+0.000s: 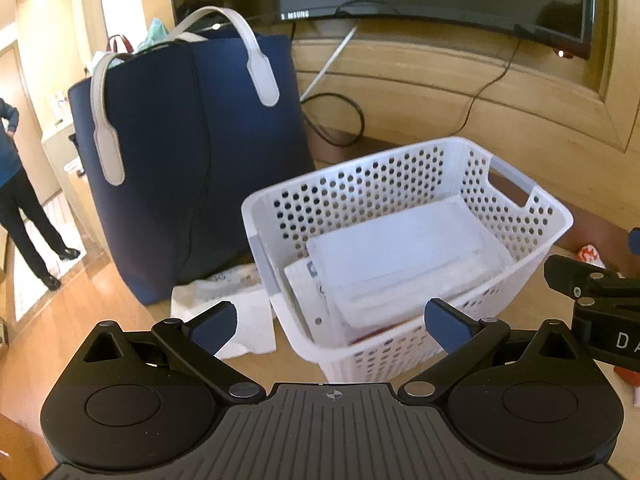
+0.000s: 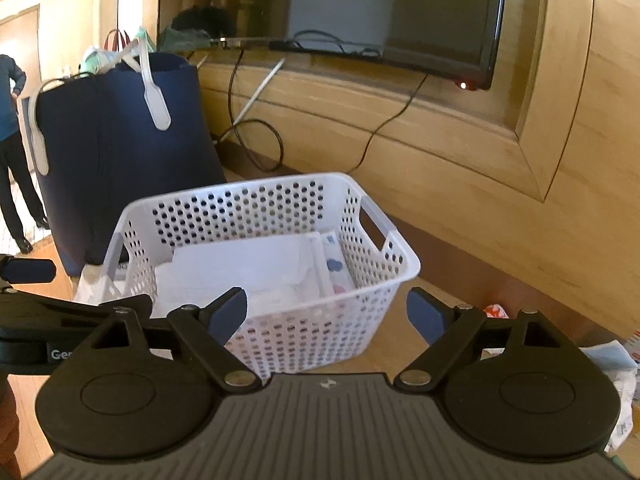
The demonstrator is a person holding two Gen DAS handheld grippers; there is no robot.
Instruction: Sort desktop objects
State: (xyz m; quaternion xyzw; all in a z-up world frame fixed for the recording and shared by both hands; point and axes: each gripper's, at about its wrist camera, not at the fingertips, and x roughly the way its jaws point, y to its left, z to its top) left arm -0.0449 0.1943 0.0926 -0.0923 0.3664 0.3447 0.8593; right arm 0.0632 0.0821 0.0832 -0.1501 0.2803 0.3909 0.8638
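We are hovering both the left gripper (image 1: 332, 322) and right gripper (image 2: 327, 312) with jaws apart and empty before the white basket (image 2: 384, 280), which is sitting mid-desk beside the navy bag (image 1: 192, 160). For the next pick, we should probably be approaching the loose packets (image 2: 616, 364) toward the desk's right edge low and flat.
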